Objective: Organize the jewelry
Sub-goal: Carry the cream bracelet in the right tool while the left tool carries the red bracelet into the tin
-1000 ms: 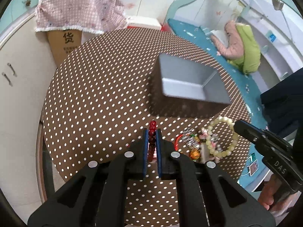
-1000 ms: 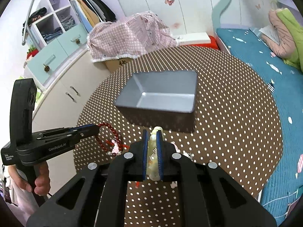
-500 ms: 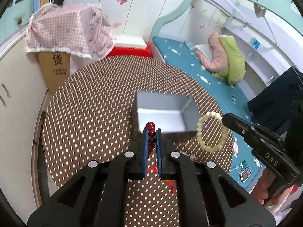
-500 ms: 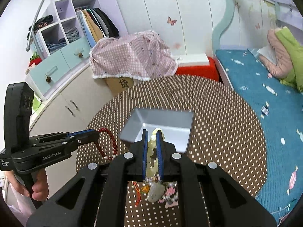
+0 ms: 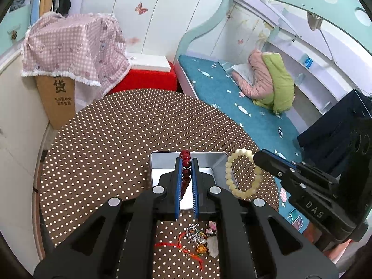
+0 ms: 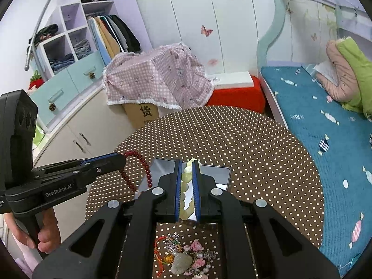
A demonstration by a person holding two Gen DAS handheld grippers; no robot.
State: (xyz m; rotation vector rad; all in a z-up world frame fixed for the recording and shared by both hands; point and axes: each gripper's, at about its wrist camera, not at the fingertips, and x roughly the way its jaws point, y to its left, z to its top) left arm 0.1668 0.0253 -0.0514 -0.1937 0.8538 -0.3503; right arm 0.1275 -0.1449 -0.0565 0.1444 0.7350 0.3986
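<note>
My left gripper (image 5: 186, 162) is shut on a dark red bead bracelet (image 5: 186, 160) and holds it high above the grey metal tray (image 5: 160, 160). From the right wrist view the red bracelet (image 6: 139, 160) hangs from the left gripper (image 6: 121, 160). My right gripper (image 6: 187, 165) is shut on a pale cream bead bracelet (image 6: 187, 186), also above the tray (image 6: 218, 174). In the left wrist view the cream bracelet (image 5: 241, 174) hangs as a ring from the right gripper (image 5: 255, 158).
A pile of loose jewelry with red cord and a pale pendant (image 5: 200, 241) lies on the brown polka-dot round table (image 5: 104, 144), nearer than the tray; it also shows in the right wrist view (image 6: 183, 255). A bed, cabinets and a cloth-covered box surround the table.
Both grippers have risen well above the table, each lifting its bracelet. The tray now looks smaller and sits under the fingertips.
</note>
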